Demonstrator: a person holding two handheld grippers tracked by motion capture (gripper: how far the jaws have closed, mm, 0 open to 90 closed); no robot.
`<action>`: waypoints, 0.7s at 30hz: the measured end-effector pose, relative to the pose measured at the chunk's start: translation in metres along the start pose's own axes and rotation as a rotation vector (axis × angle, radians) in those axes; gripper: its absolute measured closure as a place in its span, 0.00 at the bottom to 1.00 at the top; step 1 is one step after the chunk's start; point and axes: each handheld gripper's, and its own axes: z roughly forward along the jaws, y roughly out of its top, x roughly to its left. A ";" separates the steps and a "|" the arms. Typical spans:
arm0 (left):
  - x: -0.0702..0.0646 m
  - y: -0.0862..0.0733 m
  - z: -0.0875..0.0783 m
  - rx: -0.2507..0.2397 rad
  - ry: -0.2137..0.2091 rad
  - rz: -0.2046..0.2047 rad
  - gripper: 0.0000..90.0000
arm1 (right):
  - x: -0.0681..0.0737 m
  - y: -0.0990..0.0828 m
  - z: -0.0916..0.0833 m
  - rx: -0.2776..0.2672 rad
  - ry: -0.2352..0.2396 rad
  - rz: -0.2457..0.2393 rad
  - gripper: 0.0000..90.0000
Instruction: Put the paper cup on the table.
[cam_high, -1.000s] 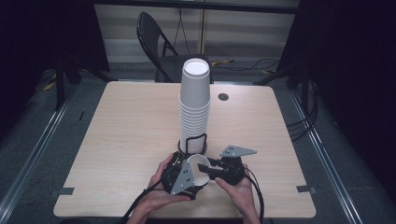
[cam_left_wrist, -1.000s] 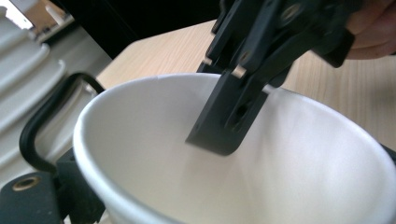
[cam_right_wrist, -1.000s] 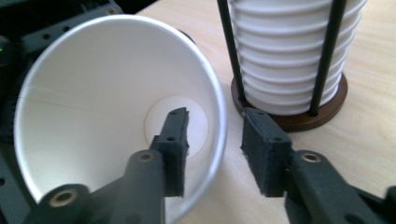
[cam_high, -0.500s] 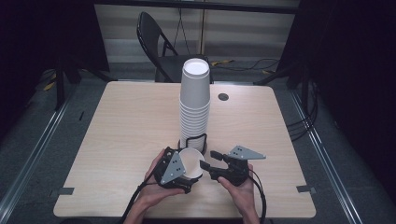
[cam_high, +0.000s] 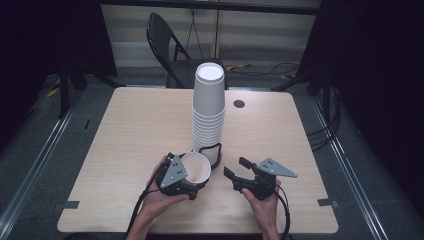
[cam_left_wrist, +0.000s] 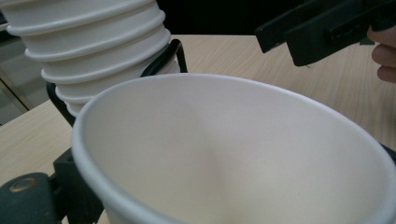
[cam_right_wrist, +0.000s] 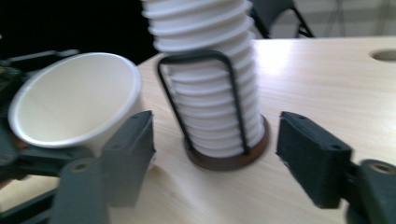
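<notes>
A tall stack of white paper cups (cam_high: 208, 110) stands in a black wire holder (cam_high: 214, 150) with a round brown base (cam_right_wrist: 229, 161) at mid-table. My left gripper (cam_high: 186, 184) is shut on a single white paper cup (cam_high: 195, 170), tilted with its mouth facing up and toward the stack. In the left gripper view that cup (cam_left_wrist: 233, 149) sits close in front, beside the stack (cam_left_wrist: 93, 46). My right gripper (cam_high: 235, 166) stands open to the right of the cup, holding nothing. Its fingers (cam_right_wrist: 128, 154) frame the holder (cam_right_wrist: 201, 56), with the held cup (cam_right_wrist: 70, 98) to the left.
The wooden table (cam_high: 130, 125) has a round cable hole (cam_high: 239, 104) behind and right of the stack. A black folding chair (cam_high: 170, 45) stands beyond the far edge. Cables lie on the floor at the right (cam_high: 320, 135).
Both grippers were together at the single cup. The right gripper has let go and drawn off to the right, open. The left gripper keeps the cup, now nearer the stack.
</notes>
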 end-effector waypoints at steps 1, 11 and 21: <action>0.002 0.000 -0.001 -0.002 0.003 -0.004 0.09 | -0.001 -0.001 -0.001 0.004 -0.021 0.005 0.29; 0.019 -0.004 -0.018 -0.029 0.048 -0.061 0.09 | -0.011 -0.016 -0.011 -0.034 -0.174 -0.009 0.15; 0.044 -0.006 -0.034 -0.069 0.107 -0.133 0.09 | -0.020 -0.034 -0.021 -0.021 -0.278 -0.055 0.15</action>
